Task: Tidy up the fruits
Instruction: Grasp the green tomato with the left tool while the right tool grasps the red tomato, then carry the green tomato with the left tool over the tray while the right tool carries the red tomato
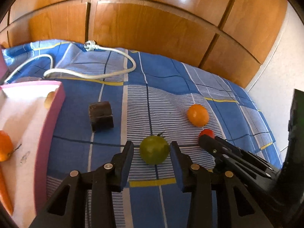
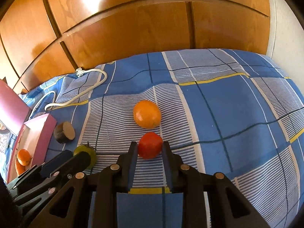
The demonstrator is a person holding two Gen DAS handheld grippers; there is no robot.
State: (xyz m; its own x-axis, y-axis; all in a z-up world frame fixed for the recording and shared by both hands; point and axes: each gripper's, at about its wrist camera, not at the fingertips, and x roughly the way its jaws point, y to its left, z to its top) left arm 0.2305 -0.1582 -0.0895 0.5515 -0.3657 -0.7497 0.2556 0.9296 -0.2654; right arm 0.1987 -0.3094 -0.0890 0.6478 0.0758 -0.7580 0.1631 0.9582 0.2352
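Bed under a blue, white and yellow checked cloth (image 2: 237, 102), yellow-orange round fruit (image 2: 147, 114) at centre, red tomato (image 2: 150, 147) just at its 6 o'clock, green tomato (image 1: 154, 149), dark cut cylinder block (image 2: 64, 132) at 9 o'clock, pink-walled open box (image 1: 55, 114), white power cable (image 1: 106, 72) at 10 o'clock.

No writing, label, brand, number or sign can be read anywhere here, on either view.
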